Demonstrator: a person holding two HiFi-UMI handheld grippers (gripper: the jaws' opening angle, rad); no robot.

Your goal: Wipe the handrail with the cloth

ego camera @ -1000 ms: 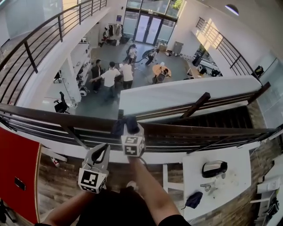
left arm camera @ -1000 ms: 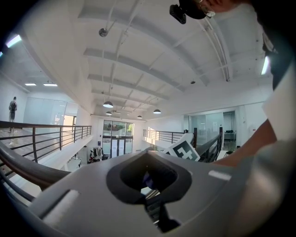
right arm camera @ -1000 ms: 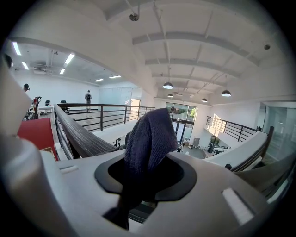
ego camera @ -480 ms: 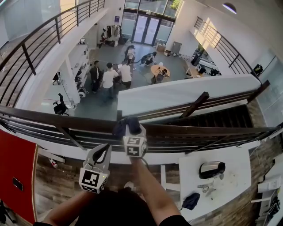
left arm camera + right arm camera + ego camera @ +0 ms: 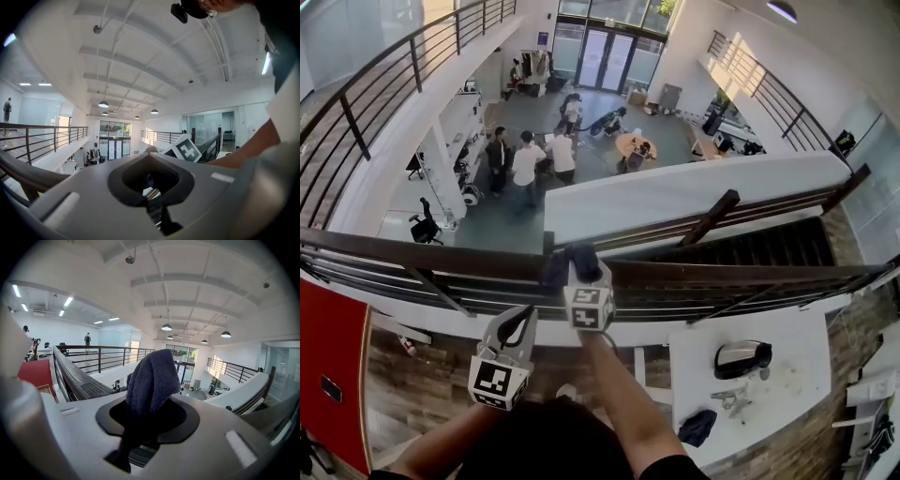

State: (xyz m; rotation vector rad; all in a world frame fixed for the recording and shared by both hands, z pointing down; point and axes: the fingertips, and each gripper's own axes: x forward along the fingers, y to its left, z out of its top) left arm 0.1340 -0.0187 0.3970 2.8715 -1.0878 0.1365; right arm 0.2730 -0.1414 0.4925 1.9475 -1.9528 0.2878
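Evidently the right gripper (image 5: 579,265) has its jaws clamped on the cloth (image 5: 152,380), pressing it onto the handrail (image 5: 722,274) ready to rub along, while the left gripper (image 5: 514,317) waits below, jaws seemingly closed on nothing.

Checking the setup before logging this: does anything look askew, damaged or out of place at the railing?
Nothing stands out. The handrail runs unbroken, the cloth sits clamped in the right gripper on it, and the left gripper hangs back, shut and empty.
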